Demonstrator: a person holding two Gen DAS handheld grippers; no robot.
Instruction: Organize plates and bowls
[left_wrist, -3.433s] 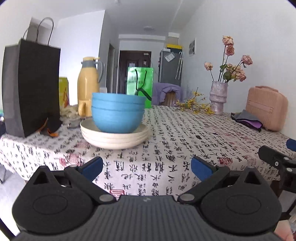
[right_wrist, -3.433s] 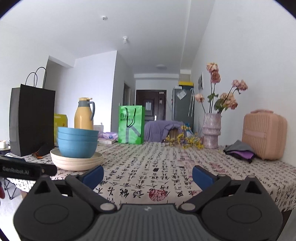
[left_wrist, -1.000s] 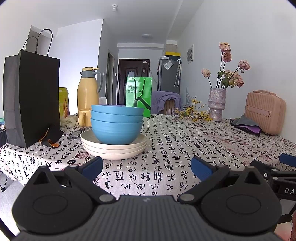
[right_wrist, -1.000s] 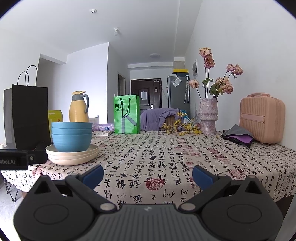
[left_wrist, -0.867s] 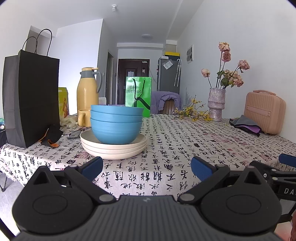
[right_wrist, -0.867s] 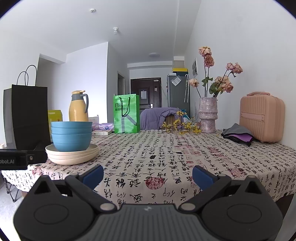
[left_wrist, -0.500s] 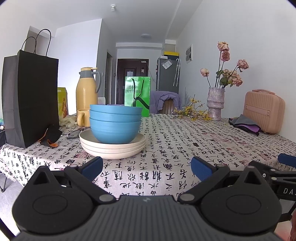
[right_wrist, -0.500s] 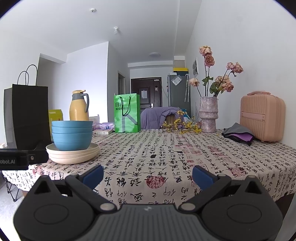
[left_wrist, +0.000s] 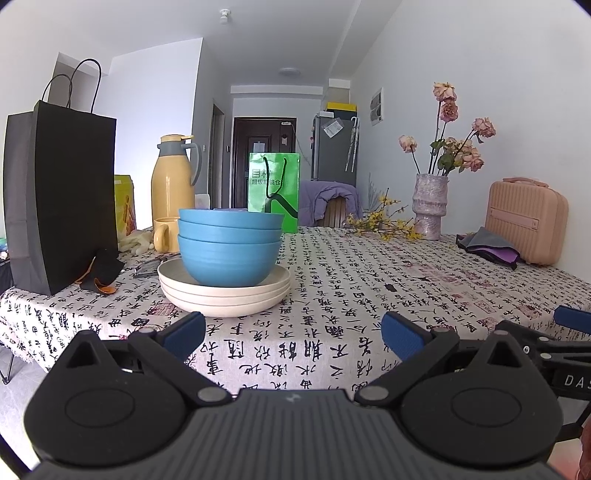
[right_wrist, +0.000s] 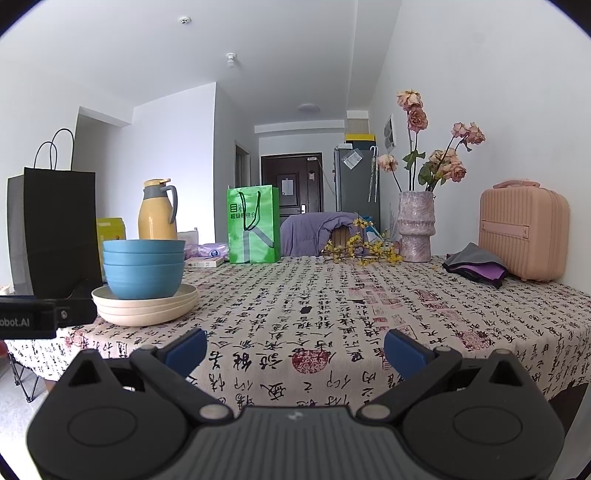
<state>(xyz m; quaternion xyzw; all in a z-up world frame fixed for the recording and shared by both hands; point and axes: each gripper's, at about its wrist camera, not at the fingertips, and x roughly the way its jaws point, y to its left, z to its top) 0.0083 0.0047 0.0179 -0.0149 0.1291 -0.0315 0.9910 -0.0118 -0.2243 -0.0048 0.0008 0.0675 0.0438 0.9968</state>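
Three nested blue bowls (left_wrist: 229, 251) sit on a stack of three cream plates (left_wrist: 225, 295) on the patterned tablecloth; the stack also shows in the right wrist view, bowls (right_wrist: 144, 267) on plates (right_wrist: 144, 308). My left gripper (left_wrist: 293, 334) is open and empty, held off the table's near edge in front of the stack. My right gripper (right_wrist: 295, 350) is open and empty, off the near edge to the right of the stack. Part of the right gripper (left_wrist: 554, 343) shows at the left view's right edge.
A black paper bag (left_wrist: 61, 199), a yellow thermos (left_wrist: 173, 188) and a yellow mug (left_wrist: 166, 240) stand left of and behind the stack. A green bag (left_wrist: 273, 192), a vase of flowers (left_wrist: 430, 206), a pink case (left_wrist: 524, 221) and folded cloth (left_wrist: 487, 247) stand at the back and right.
Both grippers have drifted only slightly, with small shifts in height. The bowls and plates have not moved. Both grippers stay open.
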